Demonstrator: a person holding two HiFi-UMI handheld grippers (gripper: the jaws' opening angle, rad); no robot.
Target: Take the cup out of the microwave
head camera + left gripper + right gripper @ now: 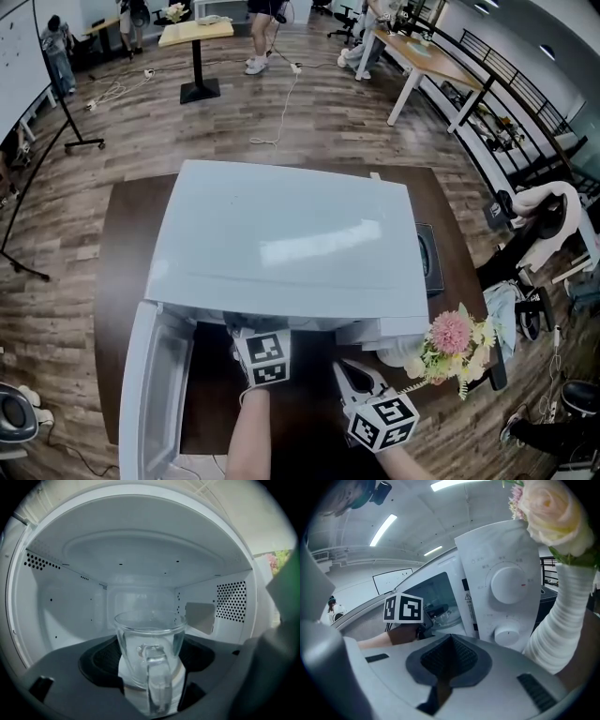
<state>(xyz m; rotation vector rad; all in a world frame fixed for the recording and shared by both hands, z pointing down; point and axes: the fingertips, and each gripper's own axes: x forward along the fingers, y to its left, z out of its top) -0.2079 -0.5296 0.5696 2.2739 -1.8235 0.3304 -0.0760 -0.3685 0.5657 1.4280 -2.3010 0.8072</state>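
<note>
A clear glass cup (150, 651) stands on the floor of the open white microwave (281, 244), its handle turned toward the left gripper's camera. My left gripper (151, 667) reaches into the cavity with its jaws wide, one dark pad (101, 660) against each side of the cup. In the head view only its marker cube (261, 356) and the forearm show under the microwave's top edge. My right gripper (345, 370) hangs shut and empty in front of the control panel (506, 588), to the right of the opening.
The microwave door (155, 394) swings open to the left. A white ribbed vase (560, 620) with pink and cream flowers (452, 339) stands right beside the right gripper. The dark table (122, 244) bears the microwave. People and desks are far off.
</note>
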